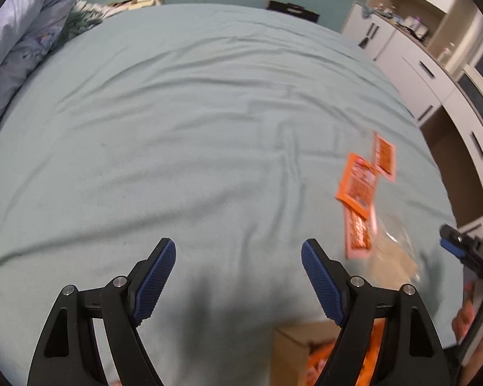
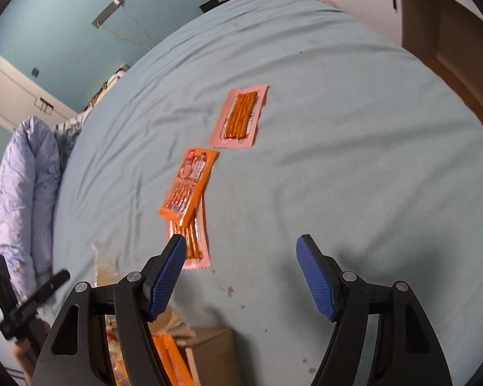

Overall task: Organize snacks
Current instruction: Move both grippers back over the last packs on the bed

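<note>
Three snack packets lie on the pale green bedsheet. An orange packet overlaps a pink packet below it; a second pink packet lies farther off. In the left wrist view they show blurred at the right: the orange packet, the pink packet and the far pink packet. A clear bag lies beside them. My left gripper is open and empty above bare sheet. My right gripper is open and empty, just right of the near pink packet.
A cardboard box holding orange packets sits at the bed's near edge; it also shows in the left wrist view. A folded lilac duvet lies at the left. White cabinets stand to the right of the bed.
</note>
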Motion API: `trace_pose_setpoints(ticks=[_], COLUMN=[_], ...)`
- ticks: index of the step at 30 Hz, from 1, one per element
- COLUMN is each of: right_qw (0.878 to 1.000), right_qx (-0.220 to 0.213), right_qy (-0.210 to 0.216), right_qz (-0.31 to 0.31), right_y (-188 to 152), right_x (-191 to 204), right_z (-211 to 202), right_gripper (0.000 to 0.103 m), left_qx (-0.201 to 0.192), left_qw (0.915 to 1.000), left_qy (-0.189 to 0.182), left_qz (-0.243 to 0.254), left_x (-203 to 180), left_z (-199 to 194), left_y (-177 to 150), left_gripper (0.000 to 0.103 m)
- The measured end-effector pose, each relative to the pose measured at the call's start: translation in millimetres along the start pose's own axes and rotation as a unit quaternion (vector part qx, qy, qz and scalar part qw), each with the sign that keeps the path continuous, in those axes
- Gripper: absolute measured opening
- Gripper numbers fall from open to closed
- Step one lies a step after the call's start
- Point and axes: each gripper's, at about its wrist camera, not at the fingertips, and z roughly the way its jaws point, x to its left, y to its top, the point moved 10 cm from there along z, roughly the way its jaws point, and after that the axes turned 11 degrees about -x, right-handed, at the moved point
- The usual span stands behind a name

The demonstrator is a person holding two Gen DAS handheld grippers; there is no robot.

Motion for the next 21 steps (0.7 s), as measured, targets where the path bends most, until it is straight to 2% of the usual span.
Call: trace_pose_setpoints(ticks=[5, 10, 17, 21], right_qw=[1.0, 0.999, 0.999, 0.998], right_qx=[0.005, 0.016, 0.026, 0.058], right_qy=[-0.014, -0.018, -0.009, -0.011], right_qz=[-0.027, -0.039, -0.035, -0.022], right_y=[4.5, 7.9, 18.1, 8.8], right_x=[0.2, 5.8, 9.7, 5.9], right_z=[19.4, 40.8, 64.0, 79.2], right_gripper=[0.07, 0.07, 0.07, 0.07], left_qx=[0.014, 0.02, 0.03, 0.037], left_qw=[0.9998, 0.9998, 0.9993, 0.9982], left_qy=[0.007, 0.006, -0.012, -0.018], left_qz=[-0.009, 0.002, 0.02, 0.044], left_x=[5.4, -2.0, -18.9, -34.4], left_z=[25.1, 38.4, 52.8, 72.0], left_y=[7.4, 10.4, 13.9, 21.9], left_gripper=[0.081, 0.081, 0.081, 0.081])
